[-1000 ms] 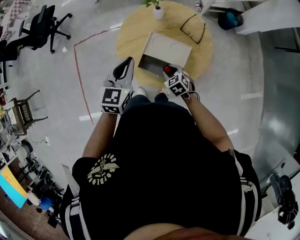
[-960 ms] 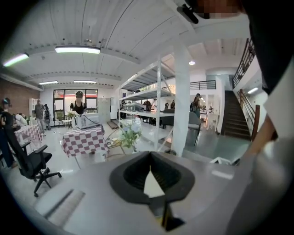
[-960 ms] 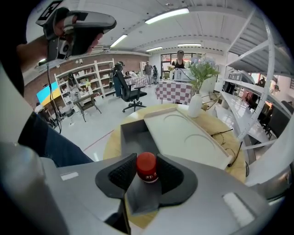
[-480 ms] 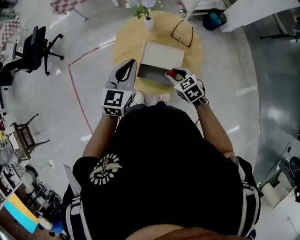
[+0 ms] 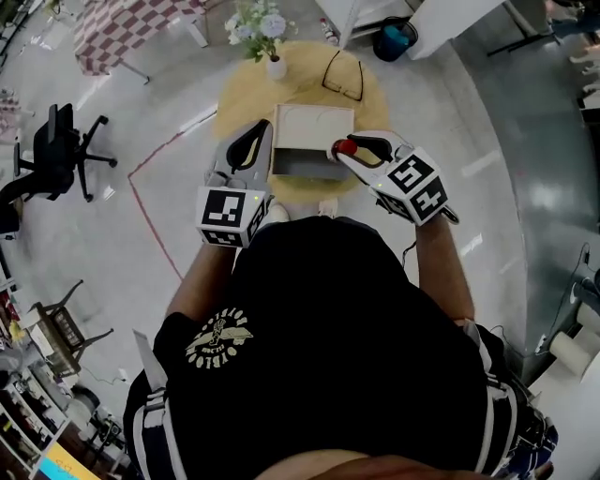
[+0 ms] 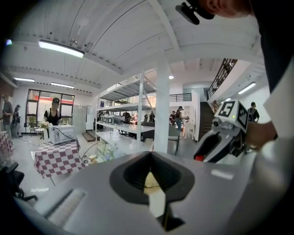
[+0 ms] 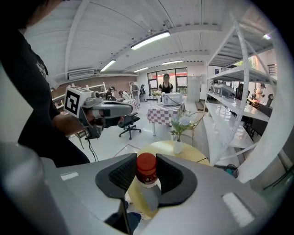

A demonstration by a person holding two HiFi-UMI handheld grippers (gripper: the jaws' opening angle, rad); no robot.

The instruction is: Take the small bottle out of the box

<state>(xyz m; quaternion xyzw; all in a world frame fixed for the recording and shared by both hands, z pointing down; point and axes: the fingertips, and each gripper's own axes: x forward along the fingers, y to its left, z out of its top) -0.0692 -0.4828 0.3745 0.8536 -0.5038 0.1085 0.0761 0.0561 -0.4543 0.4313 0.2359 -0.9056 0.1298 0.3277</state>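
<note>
In the head view the small bottle (image 5: 346, 146), clear with a red cap, sits in my right gripper (image 5: 352, 150), which is shut on it. It hangs above the near right corner of the open cardboard box (image 5: 313, 124) on the round wooden table (image 5: 242, 101). The right gripper view shows the bottle (image 7: 147, 170) upright between the pads of the right gripper (image 7: 147, 176), high above the table (image 7: 161, 148). My left gripper (image 5: 260, 131) is shut and empty, raised at the box's left side. In its own view the left gripper (image 6: 150, 156) has its jaws meeting, with the right gripper (image 6: 215, 143) at the right.
Black glasses (image 5: 343, 75) and a white vase of flowers (image 5: 274, 66) lie on the table behind the box. An office chair (image 5: 58, 155), a checkered table (image 5: 131, 23), a blue bin (image 5: 394, 39) and red floor tape (image 5: 150, 187) surround it. White shelving (image 7: 239, 119) stands at the right.
My right gripper has risen with the bottle from the box's near edge to well above it. The left gripper has also risen a little beside the box.
</note>
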